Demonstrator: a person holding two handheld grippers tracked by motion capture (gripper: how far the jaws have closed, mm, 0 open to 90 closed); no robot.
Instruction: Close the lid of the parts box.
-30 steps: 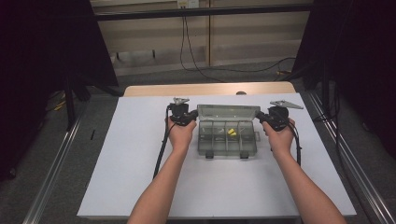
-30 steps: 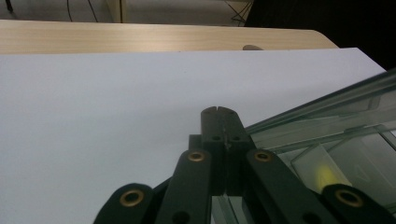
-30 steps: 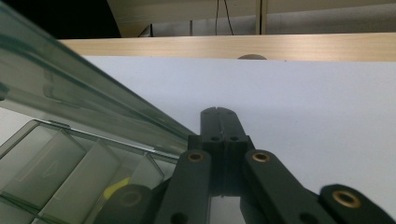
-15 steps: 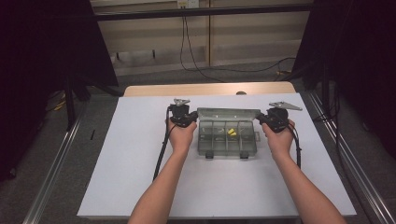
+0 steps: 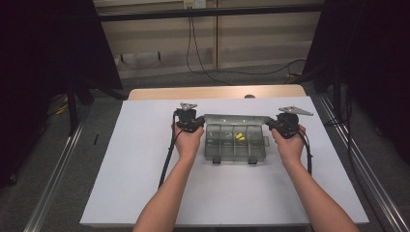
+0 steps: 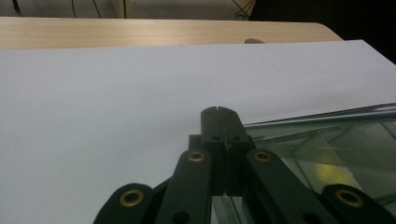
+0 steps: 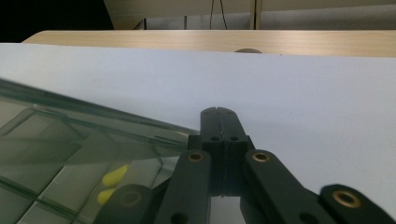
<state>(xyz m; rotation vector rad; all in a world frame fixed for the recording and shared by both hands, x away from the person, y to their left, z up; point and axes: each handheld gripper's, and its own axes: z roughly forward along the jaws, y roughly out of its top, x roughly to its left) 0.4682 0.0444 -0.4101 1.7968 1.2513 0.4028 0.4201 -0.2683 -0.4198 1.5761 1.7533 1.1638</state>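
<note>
Your forearms come in bare from the bottom edge of the high view, over a smooth matte white sheet (image 5: pixel 145 193) w/ crisp straight edges that covers most of the table. Your left hand (image 5: pixel 187 143) wraps the left gripper (image 5: pixel 189 122); its two flat black jaws are pressed together w/ nothing between them. In the left gripper view they meet in a thin seam at the tip, linked arms below w/ brass-ringed pivots. Your right hand (image 5: pixel 288 145) holds the right gripper (image 5: pixel 284 124) the same way, jaws clenched flat on each other, nothing gripped. Each gripper carries a grey three-cornered plate on top and trails a black cable back along your arm.

Between the two grippers, just beside each, sits the clear plastic organiser box (image 5: pixel 235 142): rectangular, hard and glossy, greyish tint, thin ribs splitting it into several compartments, two dark latches on the near edge. Its lid stands open at the far side. Can't tell if either gripper touches it. In one compartment, right of centre towards the far side, lies a small yellow piece (image 5: pixel 239 137); in the right gripper view it looks rounded and smooth.

Beyond the sheet a strip of pale wood-grain table top (image 5: pixel 217 92) shows, rounded corners, then grey floor w/ loose black cables
</note>
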